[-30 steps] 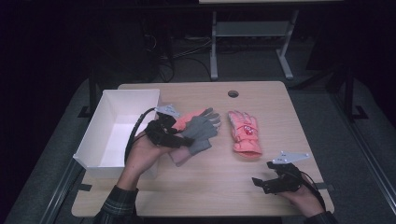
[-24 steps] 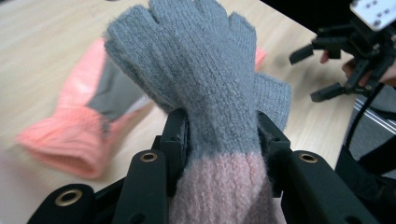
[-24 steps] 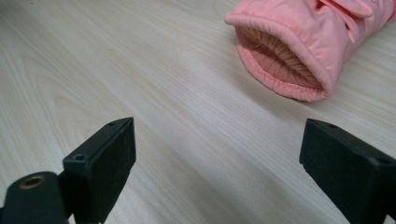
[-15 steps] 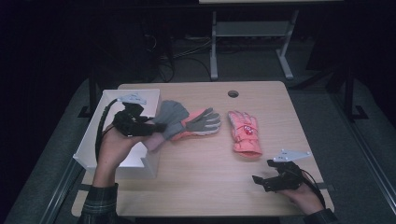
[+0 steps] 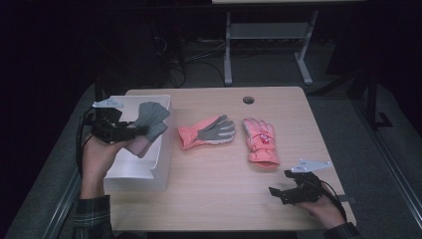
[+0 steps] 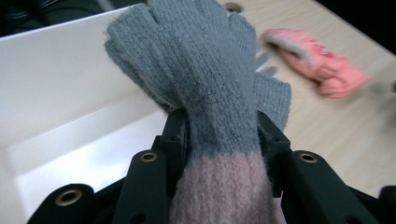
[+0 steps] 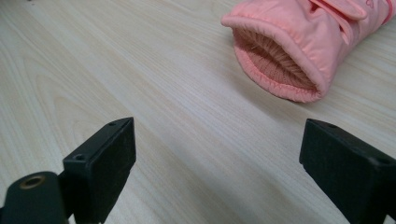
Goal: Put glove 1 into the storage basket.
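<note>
A: Left tool (image 5: 130,131)?
B: Clamped on the grey knit glove (image 5: 149,121), jaws part closed, pinching it where the grey meets the pink cuff. The glove hangs over the white box (image 5: 149,172) at the left of the high view.

A: How does it handle?
B: Looks light and floppy. Its fingers droop past the jaws in the left tool view, glove (image 6: 205,79). Woolly, so it likely won't slip, but it could snag. The cuff-to-palm band seems a good hold: the thickest part, and the bunched knit fills the jaws.

A: Right tool (image 5: 278,193)?
B: Jaws wide apart, nothing between them, low over the surface (image 5: 224,189) at lower right.

A: Other stuff?
B: Pink padded glove (image 5: 261,141) centre-right, cuff opening facing the right tool (image 7: 212,175), glove (image 7: 299,42). Pink-and-grey glove (image 5: 206,132) lies just left of it, near the box.
</note>
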